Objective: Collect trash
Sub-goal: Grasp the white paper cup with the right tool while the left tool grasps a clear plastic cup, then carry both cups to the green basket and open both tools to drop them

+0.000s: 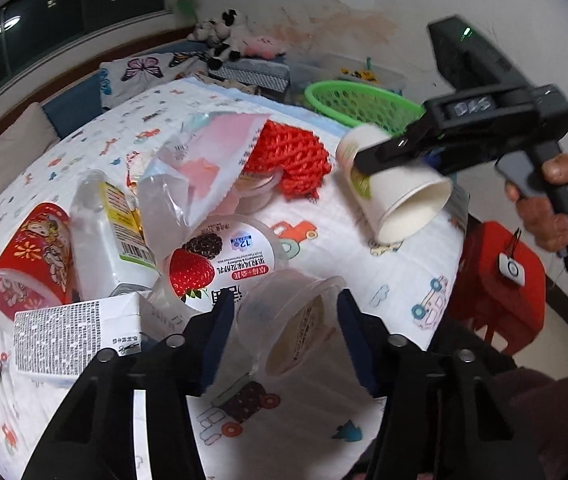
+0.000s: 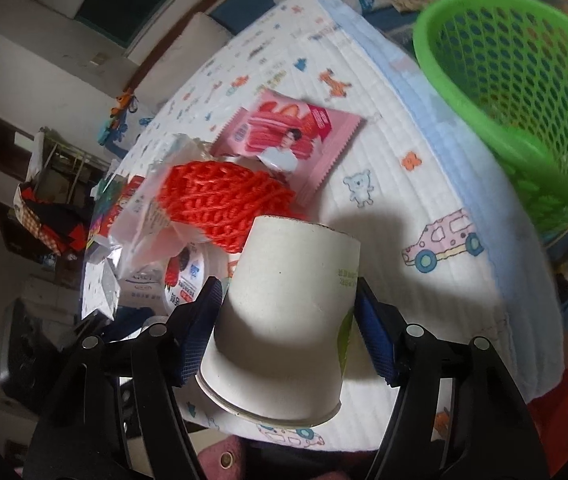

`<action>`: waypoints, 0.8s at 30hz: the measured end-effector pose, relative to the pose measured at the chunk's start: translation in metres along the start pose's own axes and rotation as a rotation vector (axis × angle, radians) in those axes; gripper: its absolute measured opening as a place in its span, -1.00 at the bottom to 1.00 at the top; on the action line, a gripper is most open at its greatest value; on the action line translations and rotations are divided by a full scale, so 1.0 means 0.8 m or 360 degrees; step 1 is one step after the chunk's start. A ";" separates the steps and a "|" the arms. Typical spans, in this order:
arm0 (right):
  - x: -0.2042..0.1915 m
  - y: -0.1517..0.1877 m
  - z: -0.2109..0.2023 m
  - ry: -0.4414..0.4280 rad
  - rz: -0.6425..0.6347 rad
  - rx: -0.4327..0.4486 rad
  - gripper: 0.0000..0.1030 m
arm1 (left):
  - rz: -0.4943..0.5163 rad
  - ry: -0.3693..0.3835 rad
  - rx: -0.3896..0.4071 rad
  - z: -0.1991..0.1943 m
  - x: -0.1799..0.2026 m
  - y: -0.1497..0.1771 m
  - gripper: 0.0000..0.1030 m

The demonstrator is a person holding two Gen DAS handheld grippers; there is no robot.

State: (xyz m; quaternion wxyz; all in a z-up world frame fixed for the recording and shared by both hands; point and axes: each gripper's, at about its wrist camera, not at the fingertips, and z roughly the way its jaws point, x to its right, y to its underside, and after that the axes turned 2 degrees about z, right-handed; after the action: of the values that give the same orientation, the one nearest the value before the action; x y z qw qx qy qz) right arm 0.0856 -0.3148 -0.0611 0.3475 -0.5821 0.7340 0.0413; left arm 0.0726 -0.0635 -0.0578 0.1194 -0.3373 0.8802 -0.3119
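Dim indoor light, hard shadows on cloth; fisheye-warped dark edges, slight motion blur

Net sleeve (image 2: 219, 204) at the heap's middle on the bed, wrapper (image 2: 290, 140) behind it, basket (image 2: 464, 92) far right, paper cup (image 2: 288, 320) just before it, 1 yogurt tub (image 1: 219, 264) to its left.

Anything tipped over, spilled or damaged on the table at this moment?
No spill shows. The clear plastic cup between the left gripper pads and the paper cup in the right gripper are both tipped. The pink wrapper is torn open.
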 end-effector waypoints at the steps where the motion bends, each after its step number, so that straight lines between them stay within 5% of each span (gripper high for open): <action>1: -0.002 0.002 -0.004 0.0007 -0.0018 0.0016 0.29 | 0.0006 0.0003 -0.0009 0.003 -0.001 -0.001 -0.10; 5: -0.006 0.004 -0.020 0.0025 -0.0057 0.0083 0.29 | 0.0029 0.0023 -0.0017 0.006 -0.003 -0.001 -0.39; 16: 0.000 -0.011 -0.064 0.0041 -0.0071 0.0251 0.29 | -0.0081 0.0008 0.0038 -0.017 -0.003 -0.004 -0.43; 24: 0.042 -0.050 -0.113 0.0261 -0.0048 0.0489 0.29 | -0.0090 0.0090 0.0174 -0.039 0.023 -0.058 -0.43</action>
State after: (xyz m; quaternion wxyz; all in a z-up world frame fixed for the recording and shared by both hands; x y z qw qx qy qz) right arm 0.0767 -0.3974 0.0024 0.3719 -0.5345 0.7487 -0.1243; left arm 0.0701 -0.0880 -0.0045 0.1037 -0.3461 0.8550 -0.3721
